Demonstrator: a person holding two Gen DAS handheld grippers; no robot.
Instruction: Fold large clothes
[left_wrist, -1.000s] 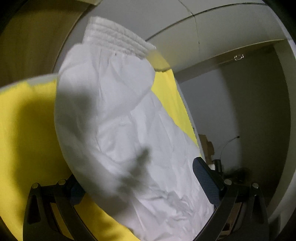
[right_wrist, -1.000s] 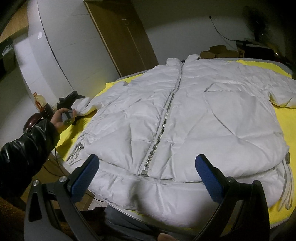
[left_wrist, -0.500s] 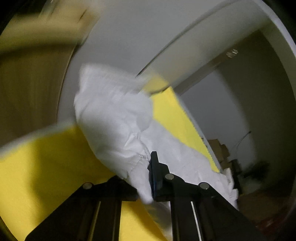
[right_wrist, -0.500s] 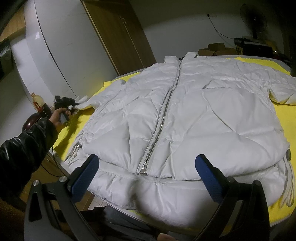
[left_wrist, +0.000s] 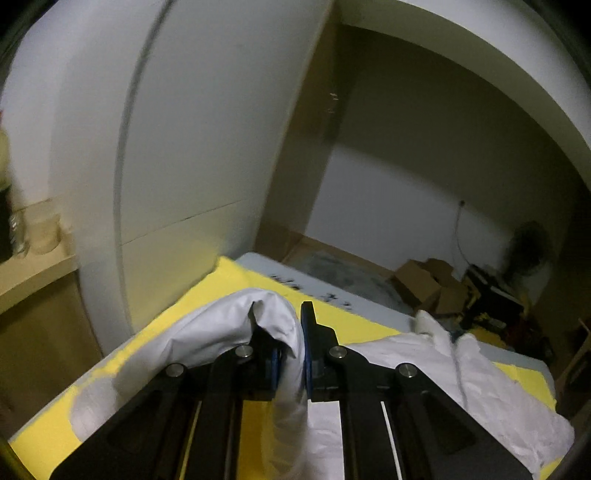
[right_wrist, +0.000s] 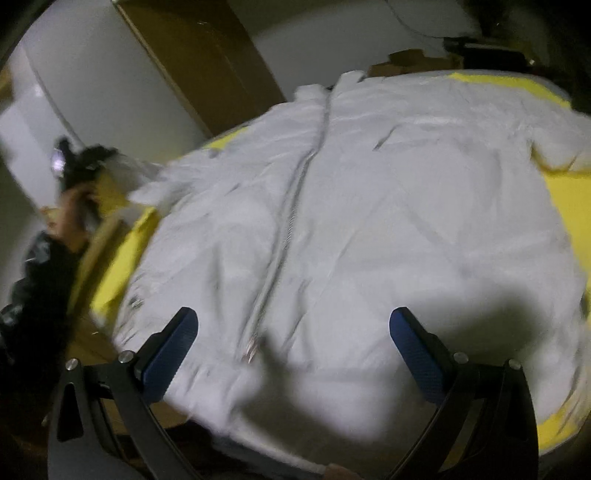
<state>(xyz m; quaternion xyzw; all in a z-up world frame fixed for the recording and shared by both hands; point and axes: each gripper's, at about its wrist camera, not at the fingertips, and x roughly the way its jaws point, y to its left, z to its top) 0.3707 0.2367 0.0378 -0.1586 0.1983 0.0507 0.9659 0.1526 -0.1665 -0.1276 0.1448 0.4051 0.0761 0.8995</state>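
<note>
A white puffer jacket (right_wrist: 388, 229) lies front up on the yellow cloth (right_wrist: 561, 199), its zipper (right_wrist: 291, 221) closed down the middle. My left gripper (left_wrist: 293, 354) is shut on the jacket's left sleeve (left_wrist: 221, 325) near the cuff and holds it raised off the cloth; it also shows at the far left of the right wrist view (right_wrist: 85, 166). My right gripper (right_wrist: 291, 350) is open and empty, low over the jacket's hem near the zipper end.
A white curved wall (left_wrist: 177, 140) and a brown cabinet (right_wrist: 199, 55) stand behind the table. Cardboard boxes (left_wrist: 428, 284) and clutter sit beyond the far edge. A shelf with jars (left_wrist: 33, 229) is at the left. The yellow cloth (left_wrist: 48, 428) covers the table.
My left gripper closed on the sleeve and lifted it, swinging the view upward. My right gripper moved forward and down over the hem, still open.
</note>
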